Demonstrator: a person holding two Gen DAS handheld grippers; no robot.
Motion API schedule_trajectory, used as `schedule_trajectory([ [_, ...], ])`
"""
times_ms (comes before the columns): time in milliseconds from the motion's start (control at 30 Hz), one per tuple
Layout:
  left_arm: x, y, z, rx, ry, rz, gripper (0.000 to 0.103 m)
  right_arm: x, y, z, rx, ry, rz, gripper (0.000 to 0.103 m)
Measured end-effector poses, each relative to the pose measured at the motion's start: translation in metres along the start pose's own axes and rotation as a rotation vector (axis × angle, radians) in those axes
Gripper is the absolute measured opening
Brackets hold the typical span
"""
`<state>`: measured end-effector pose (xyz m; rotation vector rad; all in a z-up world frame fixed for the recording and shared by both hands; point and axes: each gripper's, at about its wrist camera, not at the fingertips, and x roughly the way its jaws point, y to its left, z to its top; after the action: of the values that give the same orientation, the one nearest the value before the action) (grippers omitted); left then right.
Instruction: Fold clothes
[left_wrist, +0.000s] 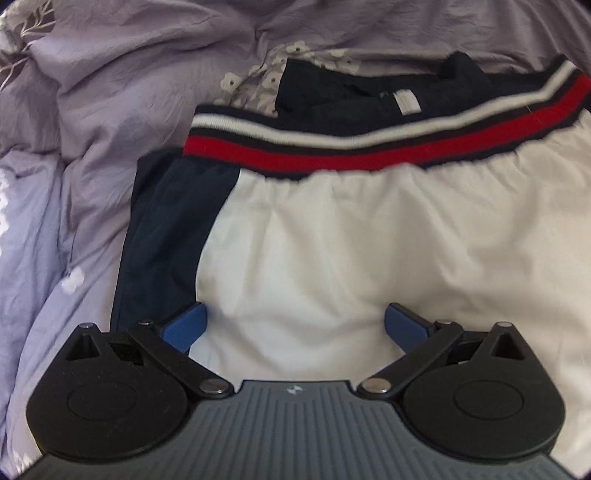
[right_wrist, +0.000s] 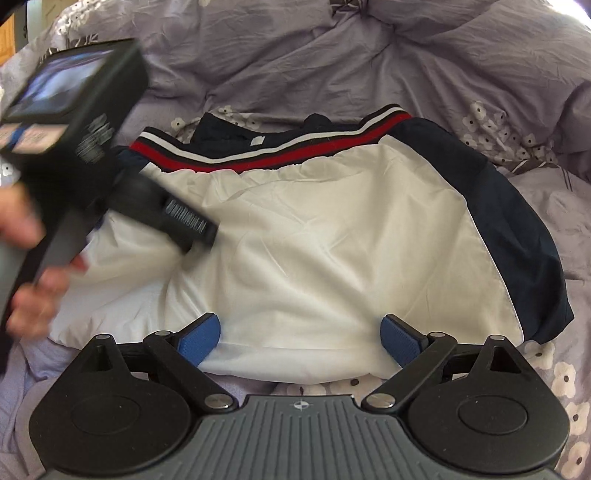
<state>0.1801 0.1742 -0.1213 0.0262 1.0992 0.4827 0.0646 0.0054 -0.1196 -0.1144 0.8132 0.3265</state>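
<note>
The jacket (right_wrist: 314, 236) lies flat on the bed (right_wrist: 369, 66), folded to a broad white panel with navy sides; its striped hem band (right_wrist: 280, 151) runs across the far edge, so the long axis goes from 9 to 3 o'clock in both wrist views. From the right hand-held gripper (right_wrist: 301, 341) the jacket lies dead ahead at 12 o'clock, and its near edge (right_wrist: 295, 373) sits between the two blue pads (right_wrist: 201, 341), just under them. The jaws of this gripper stand wide and released; neither pad presses the cloth, and nothing is held. The left hand-held gripper (left_wrist: 295, 326) is likewise spread wide and grasps nothing; it hangs over the white panel (left_wrist: 332, 240) with the navy side strip (left_wrist: 162, 236) at about 10 o'clock. Whether its pads brush the cloth cannot be told. In the right wrist view the left unit shows, blurred, at 9 to 10 o'clock, carried by a hand (right_wrist: 29, 266) over the jacket's left end. Judgement: each hand is nearer its own end of the near edge, the right already squarely on it, so a further fold would most plausibly lift that edge toward the band at 12 o'clock. The thin, slack cloth may slip from a shallow pinch.
</note>
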Motion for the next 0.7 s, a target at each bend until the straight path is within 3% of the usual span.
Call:
schedule_trajectory([
  [167,0.02,-0.016,0.039,0.042,-0.042,0.072,0.103,0.001,-0.001,-0.002,0.015,-0.003,0.007,0.096],
  [267,0.036,-0.023,0.058,0.019,0.0,0.064,0.103,0.002,-0.001,-0.002,0.022,-0.008,0.012,0.096],
  [433,0.035,-0.019,0.065,-0.033,0.048,0.059,0.103,0.004,0.001,-0.003,0.02,-0.004,0.006,0.097],
  [533,0.014,-0.012,0.063,-0.081,0.018,0.009,0.1,0.004,0.002,-0.003,0.022,0.0,0.006,0.098],
  [633,0.005,-0.015,0.067,-0.077,-0.045,0.026,0.101,0.004,0.003,-0.003,0.02,0.003,0.003,0.098],
  [700,0.025,-0.024,0.075,-0.033,-0.003,0.073,0.103,0.005,0.003,-0.001,0.018,0.007,0.0,0.098],
])
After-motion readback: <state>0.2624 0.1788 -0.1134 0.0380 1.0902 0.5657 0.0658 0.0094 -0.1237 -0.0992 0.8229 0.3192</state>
